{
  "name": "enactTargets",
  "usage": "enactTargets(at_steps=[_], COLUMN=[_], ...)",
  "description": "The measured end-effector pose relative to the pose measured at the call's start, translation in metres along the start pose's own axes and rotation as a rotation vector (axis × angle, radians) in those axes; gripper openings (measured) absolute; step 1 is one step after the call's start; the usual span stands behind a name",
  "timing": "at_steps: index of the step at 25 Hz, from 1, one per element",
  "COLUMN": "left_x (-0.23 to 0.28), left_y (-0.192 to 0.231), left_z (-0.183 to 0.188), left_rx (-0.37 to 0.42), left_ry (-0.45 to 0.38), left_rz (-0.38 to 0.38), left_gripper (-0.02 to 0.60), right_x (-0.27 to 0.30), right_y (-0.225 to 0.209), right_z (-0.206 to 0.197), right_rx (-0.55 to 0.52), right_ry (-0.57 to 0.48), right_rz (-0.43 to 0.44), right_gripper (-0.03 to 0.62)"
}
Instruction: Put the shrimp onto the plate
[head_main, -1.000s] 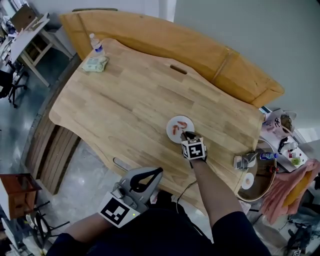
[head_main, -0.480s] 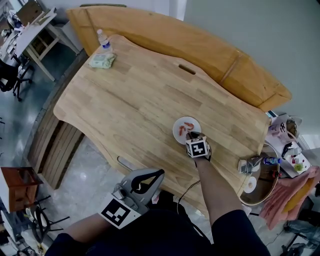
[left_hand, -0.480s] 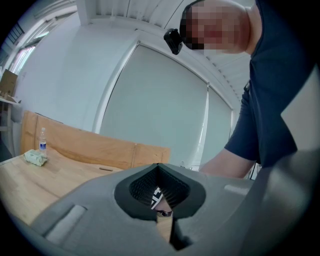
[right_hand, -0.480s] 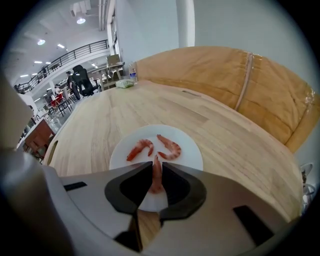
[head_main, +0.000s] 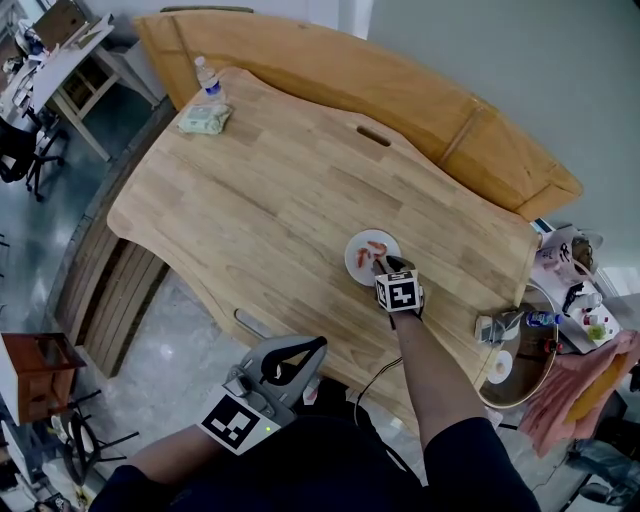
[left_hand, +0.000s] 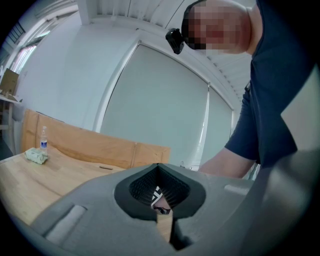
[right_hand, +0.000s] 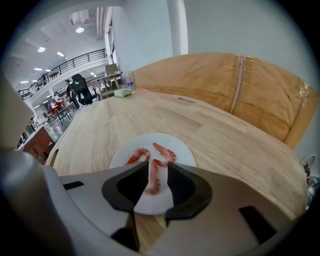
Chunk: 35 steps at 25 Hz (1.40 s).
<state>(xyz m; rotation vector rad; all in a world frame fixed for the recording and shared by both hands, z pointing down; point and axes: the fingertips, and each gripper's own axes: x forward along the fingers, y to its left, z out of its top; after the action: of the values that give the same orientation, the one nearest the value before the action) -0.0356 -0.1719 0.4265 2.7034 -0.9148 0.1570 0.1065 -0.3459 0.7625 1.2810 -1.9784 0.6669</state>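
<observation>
A small white plate (head_main: 358, 264) lies on the wooden table (head_main: 260, 200), right of its middle and near the front edge. Three red shrimps (head_main: 377, 247) lie on it. My right gripper (head_main: 383, 266) hovers over the plate's near rim. In the right gripper view its jaws are opening around one shrimp (right_hand: 154, 181), which rests on the plate (right_hand: 185, 156) untouched by the pads; two more shrimps (right_hand: 165, 151) lie just beyond. My left gripper (head_main: 316, 346) hangs off the table beside the person's body, jaws together and empty (left_hand: 159, 170).
A water bottle (head_main: 207, 80) and a green tissue pack (head_main: 204, 120) stand at the table's far left corner. A second wooden board (head_main: 450, 120) leans behind the table. A cluttered round stand (head_main: 525, 350) sits at the right, a brown stool (head_main: 28, 375) at lower left.
The right gripper has stayed at the plate's near rim, shifting only slightly. The left gripper has not moved.
</observation>
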Motion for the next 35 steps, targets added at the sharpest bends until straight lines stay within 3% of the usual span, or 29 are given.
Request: enactTargets(at_steps=[10,16,35], left_x=[-0.006,-0.010,-0.007], left_y=[-0.008,-0.017,-0.074], left_z=[0.007,0.012,0.020], left_rx=[0.011,0.038,0.047], left_ry=[-0.031,-0.051,-0.071], left_rz=[-0.022,-0.053,-0.224], left_gripper=[0.004,0.004,0.004], right_x=[-0.065,-0.133,-0.356], right_y=[0.026,0.059,0.157], right_z=[0.013,0.019,0.058], right_rx=[0.016,0.042,0.031], right_ry=[-0.129,-0.254,-0.613], right_rz=[0.036,0.066,0.152], right_gripper=[0.117,0.115,0.014])
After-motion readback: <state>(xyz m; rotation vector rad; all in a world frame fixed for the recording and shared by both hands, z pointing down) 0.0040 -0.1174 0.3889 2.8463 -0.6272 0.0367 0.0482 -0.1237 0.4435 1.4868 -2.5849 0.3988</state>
